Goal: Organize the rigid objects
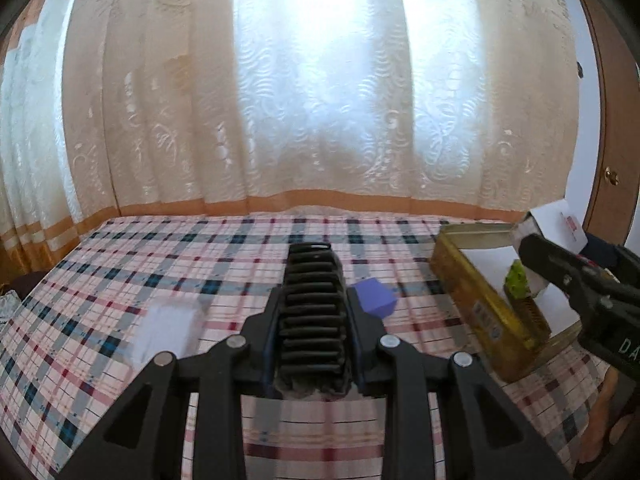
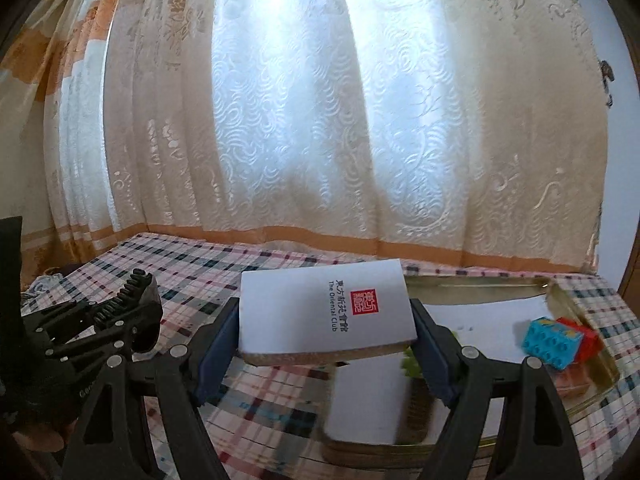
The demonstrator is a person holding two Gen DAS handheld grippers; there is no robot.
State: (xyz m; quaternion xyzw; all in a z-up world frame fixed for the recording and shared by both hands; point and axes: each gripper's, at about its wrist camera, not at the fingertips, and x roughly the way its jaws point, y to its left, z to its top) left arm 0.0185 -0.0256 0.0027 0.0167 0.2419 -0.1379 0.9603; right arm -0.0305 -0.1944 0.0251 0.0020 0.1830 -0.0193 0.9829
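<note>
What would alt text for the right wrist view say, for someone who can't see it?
The right gripper holds a white notepad with a red stamp logo between its blue-padded fingers, above a checked tablecloth. To the right, a gold tray holds a blue brick and a red brick; the left gripper is at far left, before pale curtains.

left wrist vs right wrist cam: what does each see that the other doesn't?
Left wrist only: a purple block and a blurred white block loose on the plaid cloth.

Right wrist only: the printed white notepad clamped in the right gripper, plus a blue brick and red brick in the tin.

Both: the left gripper shut on a black ribbed object, the gold tin, something green inside it, and the curtain.
</note>
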